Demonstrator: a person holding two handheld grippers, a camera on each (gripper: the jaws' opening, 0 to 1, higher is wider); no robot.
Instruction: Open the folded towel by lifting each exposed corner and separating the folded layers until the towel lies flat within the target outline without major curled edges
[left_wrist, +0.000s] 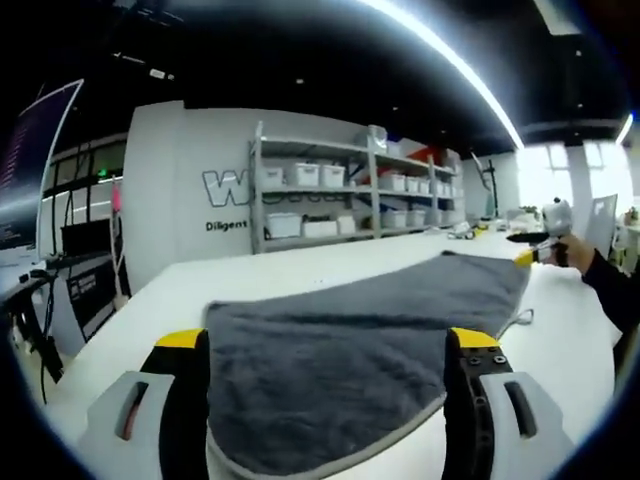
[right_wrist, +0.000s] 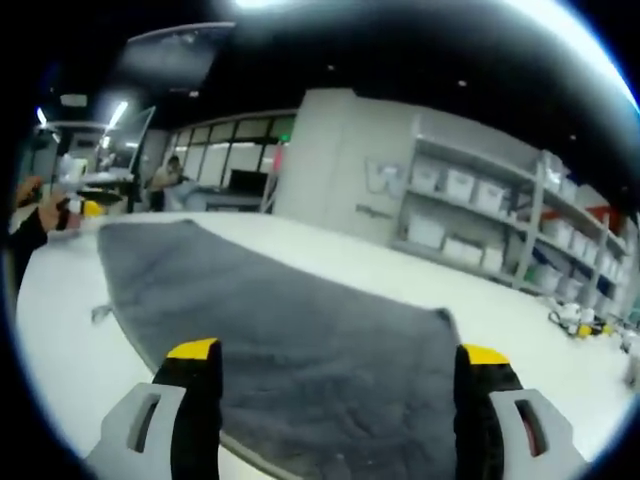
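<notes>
Towel (left_wrist: 340, 350) spreads grey across the white tabletop (left_wrist: 300, 265), stretched between your two tools, each at an opposite end. Your left tool (left_wrist: 325, 345) has its jaws spread wide with the near edge of the cloth lying between them, not pinched; your right tool (right_wrist: 340, 360) is likewise spread, straddling its own end of the towel (right_wrist: 300, 330). In the left gripper view your right tool (left_wrist: 535, 250) shows at the far end, held in a hand. No target outline is visible from here. The cloth looks mostly opened, so judge the edges: close each tool on a corner only, lift low, and draw gently outward so the hem settles flat rather than curling under.
</notes>
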